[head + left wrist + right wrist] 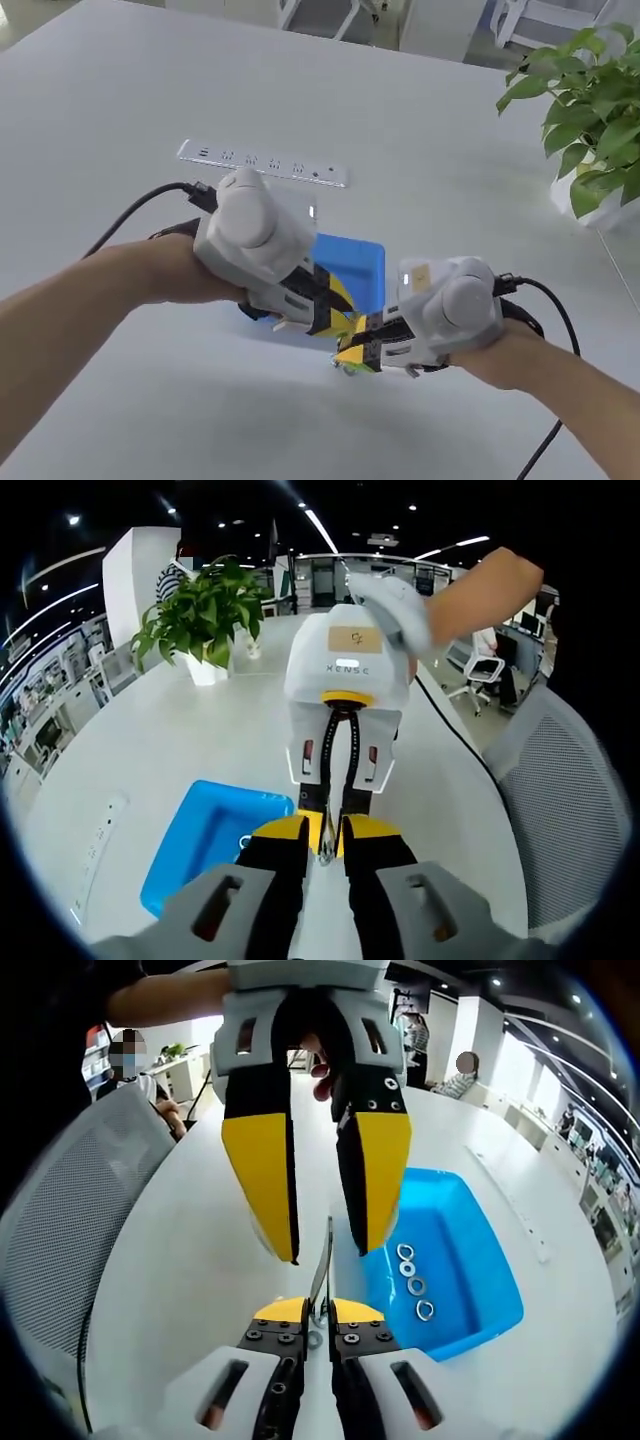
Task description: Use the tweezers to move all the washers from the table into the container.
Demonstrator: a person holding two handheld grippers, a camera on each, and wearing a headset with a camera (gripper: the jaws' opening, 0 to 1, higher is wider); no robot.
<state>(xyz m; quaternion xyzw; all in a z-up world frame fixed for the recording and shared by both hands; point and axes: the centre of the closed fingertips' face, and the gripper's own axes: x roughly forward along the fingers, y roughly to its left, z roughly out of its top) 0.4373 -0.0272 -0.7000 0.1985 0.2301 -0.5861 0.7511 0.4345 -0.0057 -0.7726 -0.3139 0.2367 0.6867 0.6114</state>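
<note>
Clenched on the tweezers (322,1260), the right gripper (320,1308) is held facing the left gripper (326,1254), whose jaws are parted around the tweezer tip. Ahead and right of the right gripper, four washers (416,1286) are seen in the blue container (470,1270). Whether more remain on the bench (180,1290) cannot be told.

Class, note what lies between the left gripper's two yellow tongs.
In the right gripper view, the tweezers, a thin metal strip held by the right gripper, rise into the gap between those tongs.
</note>
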